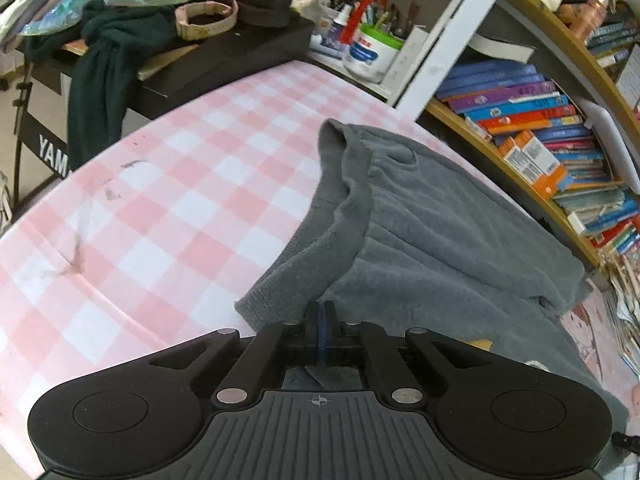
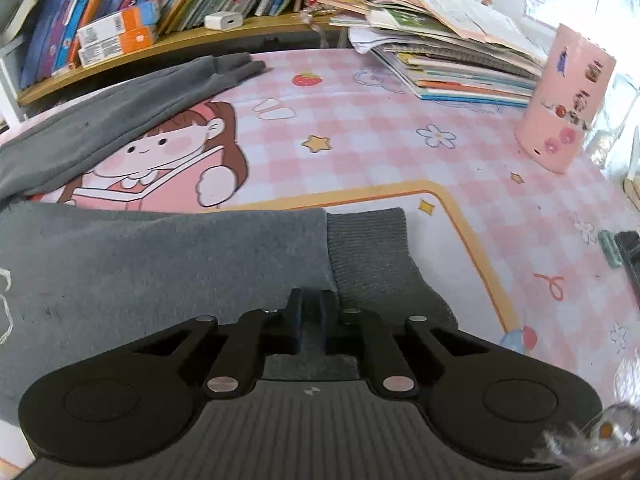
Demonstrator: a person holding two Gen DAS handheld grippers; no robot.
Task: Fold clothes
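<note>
My grey fleece sweatshirt (image 1: 440, 240) lies spread on the pink checked table mat (image 1: 160, 200), one sleeve trailing toward the wooden bookshelf (image 2: 168, 40). It looks soft, thick and floppy, probably light but prone to sagging. I judge the ribbed edges the firmest places to pinch. My left gripper (image 1: 321, 320) is pressed nearly shut at the ribbed hem (image 1: 288, 280). My right gripper (image 2: 310, 312) stands narrow beside the ribbed cuff (image 2: 372, 256); whether either grips cloth, I cannot tell. The black stand (image 1: 52, 156) reads "YAM".
</note>
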